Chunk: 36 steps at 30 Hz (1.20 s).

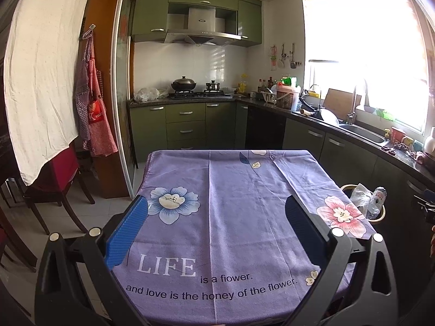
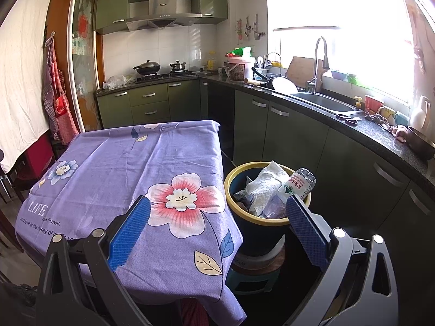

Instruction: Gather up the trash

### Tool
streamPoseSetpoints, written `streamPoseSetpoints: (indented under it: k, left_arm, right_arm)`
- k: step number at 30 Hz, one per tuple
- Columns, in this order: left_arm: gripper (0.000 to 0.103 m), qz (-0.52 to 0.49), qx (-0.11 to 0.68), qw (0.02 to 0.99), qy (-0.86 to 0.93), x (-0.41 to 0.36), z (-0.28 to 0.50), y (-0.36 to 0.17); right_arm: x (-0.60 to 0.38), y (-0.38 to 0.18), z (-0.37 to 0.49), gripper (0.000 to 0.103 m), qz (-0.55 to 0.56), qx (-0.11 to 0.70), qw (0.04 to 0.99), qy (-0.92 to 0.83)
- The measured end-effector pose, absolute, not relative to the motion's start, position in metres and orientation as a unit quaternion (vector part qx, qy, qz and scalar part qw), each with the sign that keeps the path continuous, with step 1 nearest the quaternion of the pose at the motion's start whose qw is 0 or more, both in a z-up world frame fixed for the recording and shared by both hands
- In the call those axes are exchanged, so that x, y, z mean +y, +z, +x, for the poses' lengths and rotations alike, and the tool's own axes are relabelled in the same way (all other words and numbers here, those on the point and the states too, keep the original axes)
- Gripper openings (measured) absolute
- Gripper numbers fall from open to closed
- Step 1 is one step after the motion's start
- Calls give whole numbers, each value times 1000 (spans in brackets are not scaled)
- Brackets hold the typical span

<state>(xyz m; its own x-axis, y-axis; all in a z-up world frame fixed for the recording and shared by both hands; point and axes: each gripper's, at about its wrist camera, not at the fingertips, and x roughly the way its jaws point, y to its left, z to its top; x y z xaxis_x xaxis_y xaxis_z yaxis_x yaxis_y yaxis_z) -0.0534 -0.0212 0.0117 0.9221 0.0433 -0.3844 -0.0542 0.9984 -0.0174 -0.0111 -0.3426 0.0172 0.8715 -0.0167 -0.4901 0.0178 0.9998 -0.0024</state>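
Observation:
A dark bin with a yellow rim [image 2: 231, 183] stands on a stool right of the table. It holds a crumpled white paper towel [image 2: 267, 183], a clear plastic bottle [image 2: 297, 186] and other wrappers. The bin also shows in the left wrist view [image 1: 380, 214], with the bottle [image 1: 376, 199]. My left gripper [image 1: 216, 213] is open and empty above the purple flowered tablecloth [image 1: 231, 195]. My right gripper [image 2: 217, 214] is open and empty above the table's right edge, its right finger next to the bin.
The tablecloth [image 2: 130, 163] covers a small square table. A dark counter [image 2: 353, 125] with a sink [image 2: 323, 102] runs along the right, green cabinets below. A stove with pots [image 1: 195, 89] is at the back. A chair [image 1: 54, 187] stands left.

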Motion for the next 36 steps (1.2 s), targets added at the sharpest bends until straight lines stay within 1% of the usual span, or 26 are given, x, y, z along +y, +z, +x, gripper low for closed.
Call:
streamPoseSetpoints:
  k: [36]
  left_arm:
    - [96,-11,209,978,5,-21,-49,7]
  right_arm:
    - [-339,16,-7,98,2,256,967,-8]
